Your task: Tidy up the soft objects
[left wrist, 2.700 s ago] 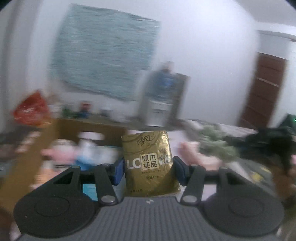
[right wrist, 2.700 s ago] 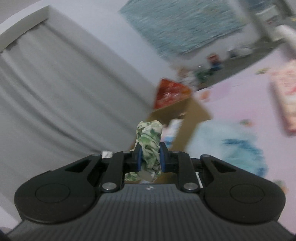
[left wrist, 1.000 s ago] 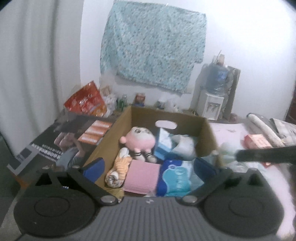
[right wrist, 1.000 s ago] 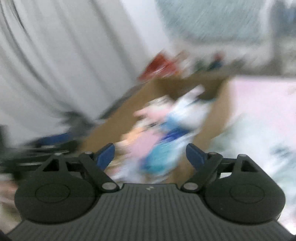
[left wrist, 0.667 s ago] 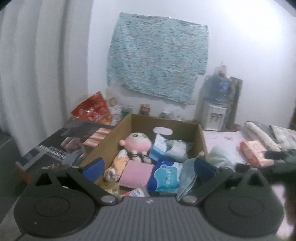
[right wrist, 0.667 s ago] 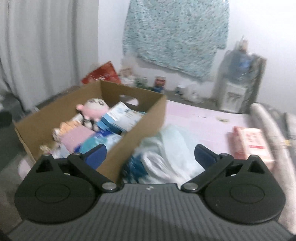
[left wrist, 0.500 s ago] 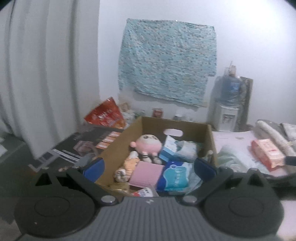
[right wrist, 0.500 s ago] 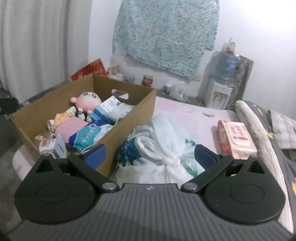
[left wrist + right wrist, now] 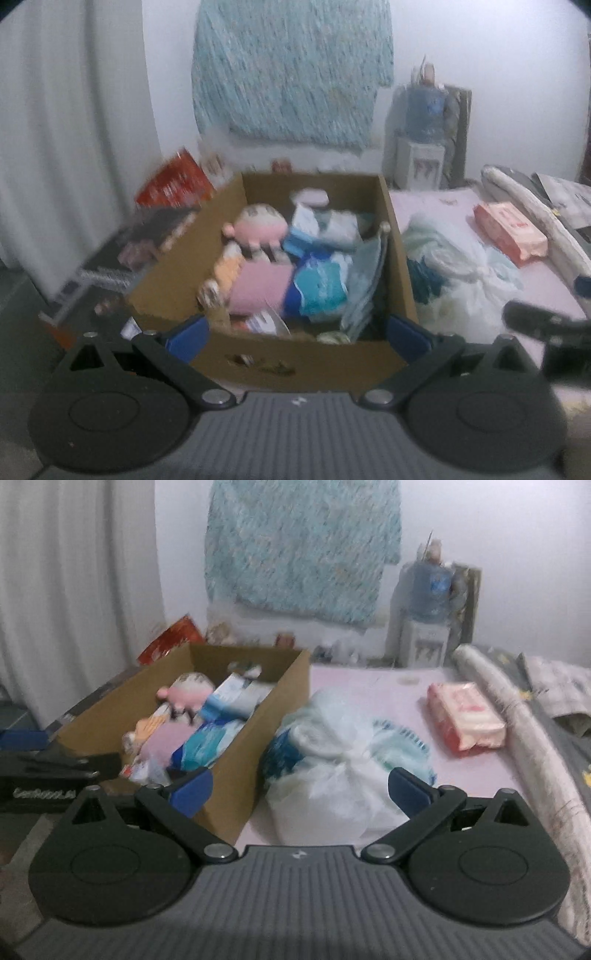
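Observation:
A brown cardboard box (image 9: 306, 365) (image 9: 291, 686) sits on the pink bed, filled with a pink plush doll (image 9: 258, 227) (image 9: 186, 692), a pink cloth (image 9: 258, 288), blue tissue packs (image 9: 319, 284) and other soft items. My left gripper (image 9: 297, 336) hangs open just in front of the box's near wall, nothing between its fingers. My right gripper (image 9: 299, 792) is wide open over a white plastic bag of soft things (image 9: 332, 764) (image 9: 454, 280) that lies right of the box. A pink wipes pack (image 9: 465, 716) (image 9: 509, 232) lies further right.
A rolled grey blanket (image 9: 524, 738) runs along the bed's right side. A water dispenser (image 9: 424, 627) stands against the back wall under a blue patterned cloth (image 9: 303, 546). A red snack bag (image 9: 173, 184) and magazines lie left of the box. White curtain at left.
Both grippers have let go of their loads, the gold pack and the green cloth, and drawn back from the box. The right one swung right, toward the white bag.

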`<move>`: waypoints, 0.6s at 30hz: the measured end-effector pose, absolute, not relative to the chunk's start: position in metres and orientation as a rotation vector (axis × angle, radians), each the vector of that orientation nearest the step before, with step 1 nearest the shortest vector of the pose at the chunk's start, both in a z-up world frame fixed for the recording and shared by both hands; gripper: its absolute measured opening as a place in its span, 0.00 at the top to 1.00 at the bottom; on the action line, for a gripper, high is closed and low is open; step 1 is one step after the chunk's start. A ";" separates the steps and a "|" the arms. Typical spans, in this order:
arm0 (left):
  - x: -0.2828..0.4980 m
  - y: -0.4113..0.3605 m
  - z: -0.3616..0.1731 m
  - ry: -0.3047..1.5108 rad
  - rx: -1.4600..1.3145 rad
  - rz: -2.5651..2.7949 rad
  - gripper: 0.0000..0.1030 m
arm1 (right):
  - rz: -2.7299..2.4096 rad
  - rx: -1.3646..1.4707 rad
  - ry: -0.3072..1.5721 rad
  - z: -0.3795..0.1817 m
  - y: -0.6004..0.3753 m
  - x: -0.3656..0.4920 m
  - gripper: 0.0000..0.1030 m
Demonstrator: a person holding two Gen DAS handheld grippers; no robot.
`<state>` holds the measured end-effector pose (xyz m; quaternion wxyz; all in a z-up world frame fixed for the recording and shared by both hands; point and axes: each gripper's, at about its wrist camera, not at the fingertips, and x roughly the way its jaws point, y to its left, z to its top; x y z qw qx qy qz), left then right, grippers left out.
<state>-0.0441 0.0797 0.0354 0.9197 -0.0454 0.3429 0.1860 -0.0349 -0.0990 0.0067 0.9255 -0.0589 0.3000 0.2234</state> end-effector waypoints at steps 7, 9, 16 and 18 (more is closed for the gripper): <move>-0.044 0.088 0.027 0.769 -0.124 0.396 0.00 | 0.461 -0.124 0.681 -0.003 -0.087 -0.029 0.01; -0.045 0.090 0.026 0.769 -0.130 0.401 0.00 | 0.455 -0.122 0.694 -0.005 -0.086 -0.026 0.01; -0.042 0.095 0.025 0.775 -0.133 0.419 0.00 | 0.439 -0.148 0.713 -0.010 -0.079 -0.020 0.01; -0.042 0.096 0.025 0.773 -0.130 0.423 0.00 | 0.443 -0.160 0.715 -0.010 -0.077 -0.019 0.01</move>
